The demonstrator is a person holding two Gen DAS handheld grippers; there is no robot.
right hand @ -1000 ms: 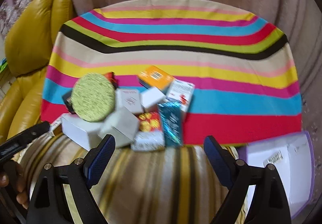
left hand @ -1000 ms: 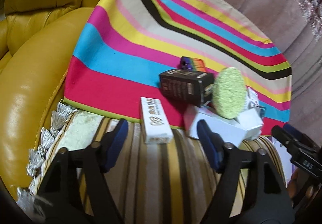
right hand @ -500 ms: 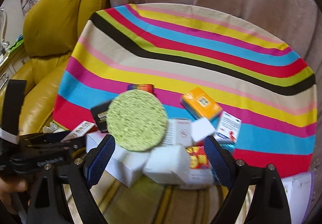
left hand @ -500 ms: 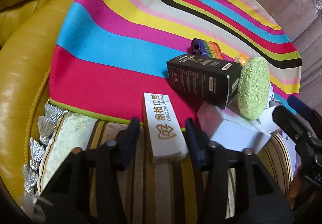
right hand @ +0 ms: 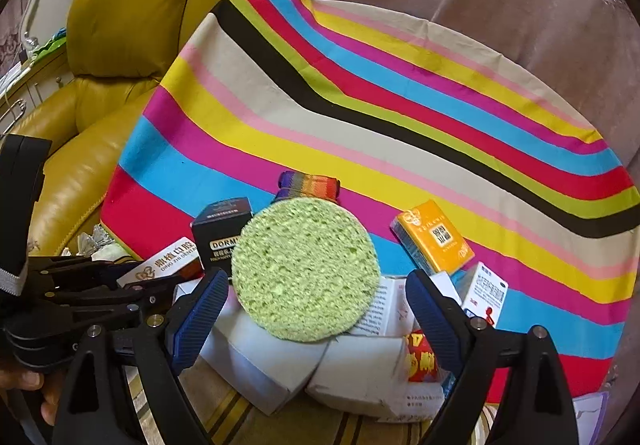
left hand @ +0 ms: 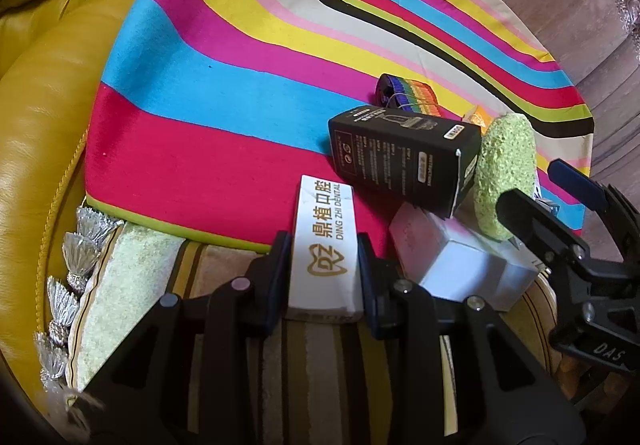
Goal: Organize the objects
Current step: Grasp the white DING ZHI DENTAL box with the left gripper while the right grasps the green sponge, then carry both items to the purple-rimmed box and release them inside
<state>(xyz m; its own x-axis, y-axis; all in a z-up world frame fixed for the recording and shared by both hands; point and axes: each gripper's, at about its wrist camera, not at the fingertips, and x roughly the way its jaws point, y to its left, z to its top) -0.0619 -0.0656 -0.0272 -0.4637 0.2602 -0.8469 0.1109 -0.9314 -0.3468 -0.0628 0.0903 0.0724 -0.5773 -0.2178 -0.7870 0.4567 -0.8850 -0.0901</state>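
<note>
Left wrist: tool (left hand: 323, 277) gripping, apparently, white box (left hand: 325, 241).

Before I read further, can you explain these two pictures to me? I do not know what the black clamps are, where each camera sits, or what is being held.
No robot here: a person holds a hand-operated clamp in each hand, and each clamp carries a wide-angle camera looking along its two fingers.

The left camera's picture shows the left gripper at the bottom. Its jaws have just been closing and now press both sides of a white dental box. The right gripper shows at the right edge.

The right camera's picture shows the right gripper open, holding nothing, facing a round green sponge that leans on a pile of small boxes.

Everything lies on a striped cloth: a black box, an orange box, a rainbow strap and white cartons. A yellow armchair stands beside.
</note>
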